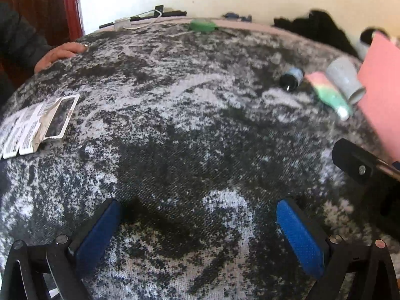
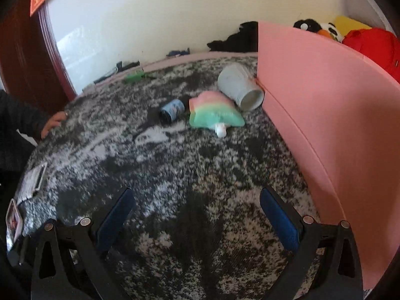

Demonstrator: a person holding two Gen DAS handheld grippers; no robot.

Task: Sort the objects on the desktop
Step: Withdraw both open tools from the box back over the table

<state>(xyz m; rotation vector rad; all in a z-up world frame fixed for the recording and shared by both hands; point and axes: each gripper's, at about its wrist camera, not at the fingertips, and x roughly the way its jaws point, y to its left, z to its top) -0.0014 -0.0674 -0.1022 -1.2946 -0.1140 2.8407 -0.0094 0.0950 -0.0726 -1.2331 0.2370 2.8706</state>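
Home room: mottled grey cloth (image 2: pixel 175 200) on table, plush toys (image 2: pixel 332 31) by wall, red-brown wooden door (image 2: pixel 22 57).

Three items are grouped on the mottled grey cloth beside the pink box (image 2: pixel 312 105). A white cup (image 2: pixel 238 86) is lying on its side, its mouth turned toward the camera, touching the box wall. A pink-to-green pouch (image 2: pixel 212 112) with a white cap lies flat just beside it. A small blue-labelled bottle (image 2: pixel 172 111) is tipped over next to the pouch.
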